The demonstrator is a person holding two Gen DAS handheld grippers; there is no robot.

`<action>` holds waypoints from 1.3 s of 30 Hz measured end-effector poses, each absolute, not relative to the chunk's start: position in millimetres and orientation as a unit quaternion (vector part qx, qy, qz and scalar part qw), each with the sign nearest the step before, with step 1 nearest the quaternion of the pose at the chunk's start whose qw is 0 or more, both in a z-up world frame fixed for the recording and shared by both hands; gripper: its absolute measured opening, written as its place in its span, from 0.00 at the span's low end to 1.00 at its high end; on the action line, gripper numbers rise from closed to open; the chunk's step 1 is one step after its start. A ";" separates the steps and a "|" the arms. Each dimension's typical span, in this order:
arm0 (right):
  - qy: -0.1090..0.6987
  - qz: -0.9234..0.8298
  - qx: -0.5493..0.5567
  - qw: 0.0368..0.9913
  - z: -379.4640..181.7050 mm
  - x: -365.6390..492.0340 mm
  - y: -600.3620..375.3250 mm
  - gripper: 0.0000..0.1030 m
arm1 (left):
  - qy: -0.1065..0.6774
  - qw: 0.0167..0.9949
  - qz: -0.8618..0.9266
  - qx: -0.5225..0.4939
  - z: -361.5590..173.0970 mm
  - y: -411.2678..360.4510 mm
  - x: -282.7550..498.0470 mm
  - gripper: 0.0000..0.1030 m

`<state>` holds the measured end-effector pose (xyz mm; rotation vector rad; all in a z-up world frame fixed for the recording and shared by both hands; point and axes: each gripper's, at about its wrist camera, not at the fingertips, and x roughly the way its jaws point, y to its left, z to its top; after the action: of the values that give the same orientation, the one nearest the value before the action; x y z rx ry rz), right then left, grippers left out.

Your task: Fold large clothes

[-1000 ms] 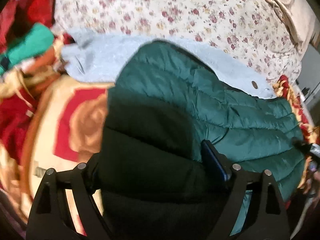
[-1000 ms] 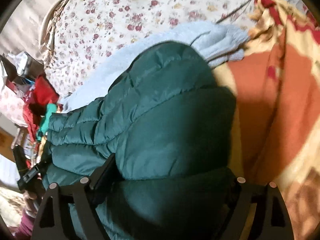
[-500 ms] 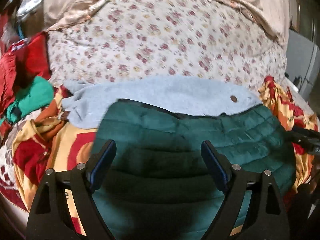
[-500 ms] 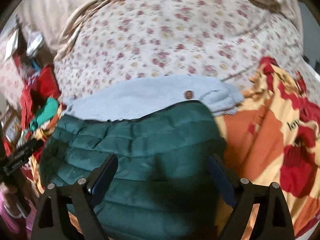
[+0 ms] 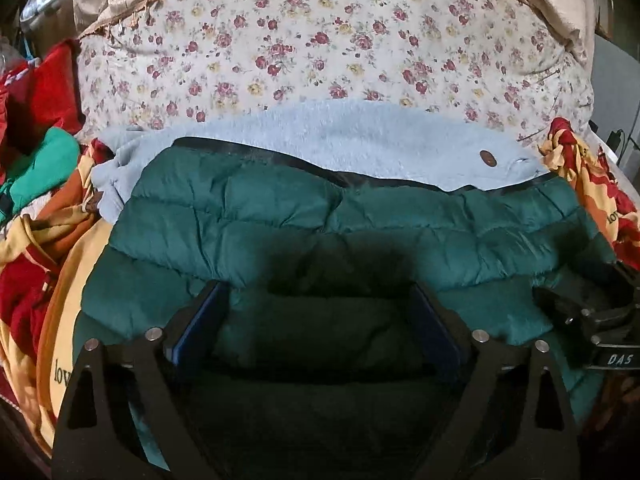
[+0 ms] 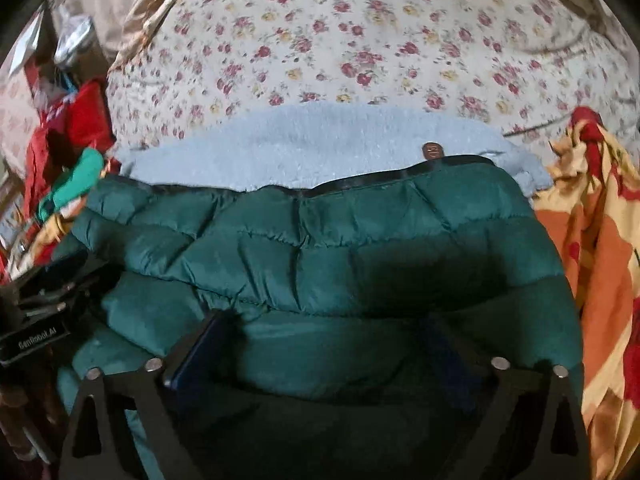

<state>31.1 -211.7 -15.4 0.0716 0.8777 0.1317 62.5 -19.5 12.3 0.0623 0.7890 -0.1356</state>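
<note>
green quilted puffer jacket (image 5: 320,216) lies across the middle of the bed, spread sideways in front of both cameras, its dark-bound edge on the far side overlapping a pale blue fleece garment (image 5: 360,136) that sits flat under it. the fleece has a brown button (image 5: 487,157) showing near its right end, so i read it as an already laid piece and the jacket as stacked on top of it to keep the pile in one spot. my left tool (image 5: 316,320) is over the jacket's near-left part, jaws opening and spread wide; green fabric fills the gap below them but the blue pads don't press on it, so nothing is pinched. my right tool (image 6: 324,344) is over the near-right part, same story: jaws opening, about as wide as they go, jacket surface in between but not gripped. each tool shows at the edge of the other's view, so they sit side by side along the near hem. my read: the jacket looks folded over once, with a raised band of quilting across the middle, and both tools are letting go so the fold rests on its own weight. puffer fill is springy, so the fold may lift. floral sheet (image 5: 320,48) covers the far bed, red-orange patterned blanket (image 6: 600,248) lies to the right under the jacket's end, and a heap of red and green clothes (image 5: 36,152) waits at left, well apart.
</note>
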 end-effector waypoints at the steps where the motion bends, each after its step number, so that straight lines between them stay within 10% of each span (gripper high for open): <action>1: 0.428 0.065 0.029 0.901 -19.5 34.4 -210.0 1.00 | 0.382 0.921 -0.064 0.033 11.0 -20.5 62.7 0.91; 39: 0.380 0.021 0.084 0.921 44.7 -27.8 -205.3 1.00 | 0.301 0.954 -0.016 -0.004 73.1 8.2 5.0 0.92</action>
<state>-27.8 -205.3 44.7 0.1729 0.7811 0.0427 5.0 8.2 73.1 -0.0077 0.6112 -0.0323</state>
